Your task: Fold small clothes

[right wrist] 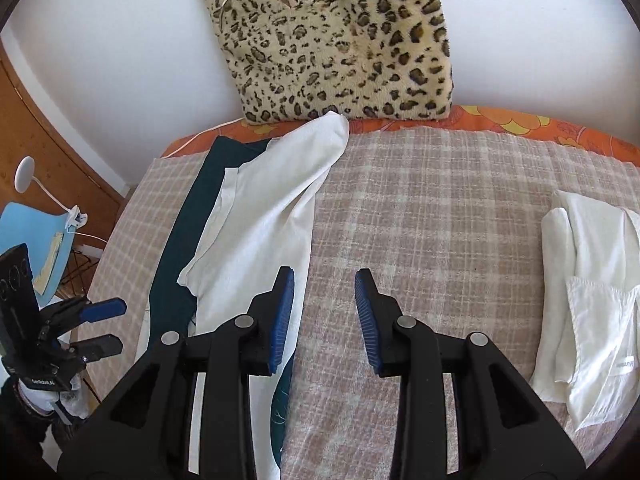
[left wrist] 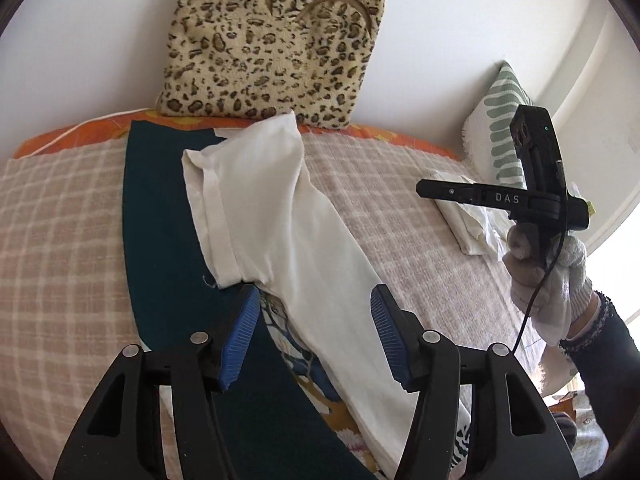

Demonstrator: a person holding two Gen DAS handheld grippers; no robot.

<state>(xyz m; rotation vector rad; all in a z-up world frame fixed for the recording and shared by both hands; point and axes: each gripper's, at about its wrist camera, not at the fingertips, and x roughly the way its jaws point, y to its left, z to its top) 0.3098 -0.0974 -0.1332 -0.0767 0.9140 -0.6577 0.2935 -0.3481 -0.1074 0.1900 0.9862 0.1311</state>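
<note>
softly creased white shirt (left wrist: 280,216) lies on checked woven blanket (right wrist: 420,200).

The right gripper (right wrist: 325,312) hangs above the checked blanket (right wrist: 420,208) with its jaws apart and nothing between them. Left of its left finger lies a white garment (right wrist: 264,216), folded long, on a dark green cloth (right wrist: 180,248). Folded white clothes (right wrist: 588,280) lie well to the right. The left gripper (right wrist: 106,326), also parted, is far left.
</note>
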